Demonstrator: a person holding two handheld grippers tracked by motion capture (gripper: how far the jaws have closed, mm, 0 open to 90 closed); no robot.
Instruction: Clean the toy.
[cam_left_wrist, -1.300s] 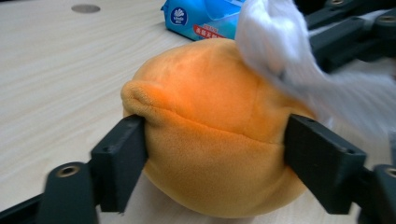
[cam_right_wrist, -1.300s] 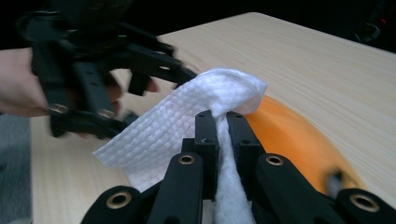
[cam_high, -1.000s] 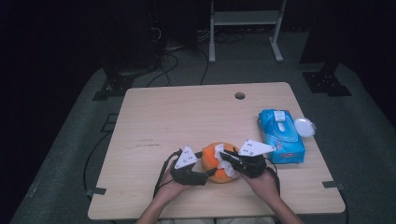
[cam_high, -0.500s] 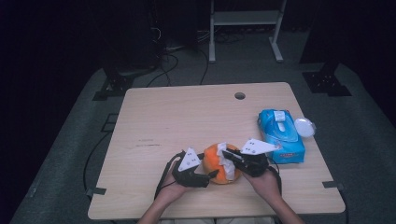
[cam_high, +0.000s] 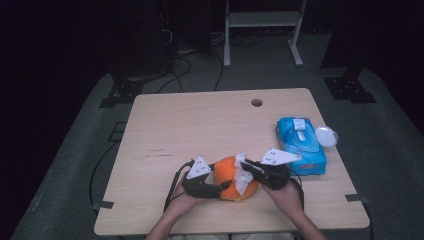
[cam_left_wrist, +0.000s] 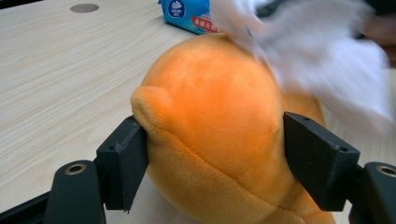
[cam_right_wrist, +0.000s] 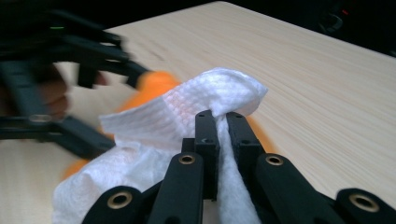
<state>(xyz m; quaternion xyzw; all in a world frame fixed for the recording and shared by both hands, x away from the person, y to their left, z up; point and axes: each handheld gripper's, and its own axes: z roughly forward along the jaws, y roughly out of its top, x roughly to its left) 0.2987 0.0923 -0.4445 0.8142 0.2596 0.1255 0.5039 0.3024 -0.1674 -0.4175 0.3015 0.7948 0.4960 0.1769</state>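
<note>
Pale wooden table (cam_high: 200, 130): near its front edge the left gripper (cam_high: 220, 189) clamps the orange plush toy (cam_high: 231, 176), jaws having just shifted. Right gripper (cam_high: 246, 167), pinched on a white tissue (cam_high: 243, 181), presses it against the toy; blue tissue pack (cam_high: 301, 145) near the right edge.

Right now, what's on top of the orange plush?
A white tissue, pinched in the right gripper, lies over the orange plush. The plush surface beneath it is covered.

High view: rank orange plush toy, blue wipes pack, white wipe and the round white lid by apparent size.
1. blue wipes pack and orange plush toy: look about alike; the toy is partly covered, so unranked.
2. white wipe, crumpled on the toy, pinched in the right gripper.
3. round white lid, though close to the wipe.
</note>
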